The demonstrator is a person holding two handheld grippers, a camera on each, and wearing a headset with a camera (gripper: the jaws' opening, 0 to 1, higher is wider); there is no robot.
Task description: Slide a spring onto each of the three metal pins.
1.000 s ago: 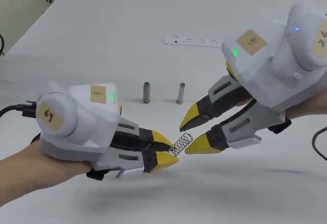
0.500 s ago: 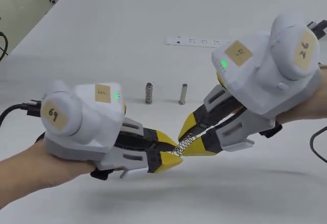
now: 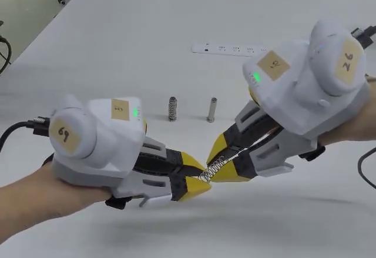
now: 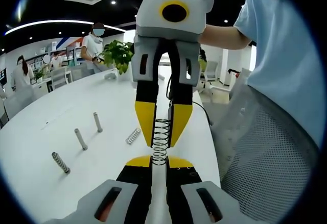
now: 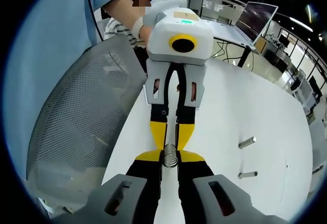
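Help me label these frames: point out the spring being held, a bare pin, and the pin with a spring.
spring being held (image 3: 212, 168): head view, its middle coils.
bare pin (image 3: 212, 110): head view, middle of its shaft.
pin with a spring (image 3: 173, 109): head view, coils halfway up.

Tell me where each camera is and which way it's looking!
Head view: on the person's head, looking down at the table; shows the left hand-held gripper and right hand-held gripper.
Left gripper view: rides the left one, faces the right one; own jaws at bottom.
Right gripper view: rides the right one, faces the left one; own jaws at bottom.
Both gripper views share the spring gripped between them.
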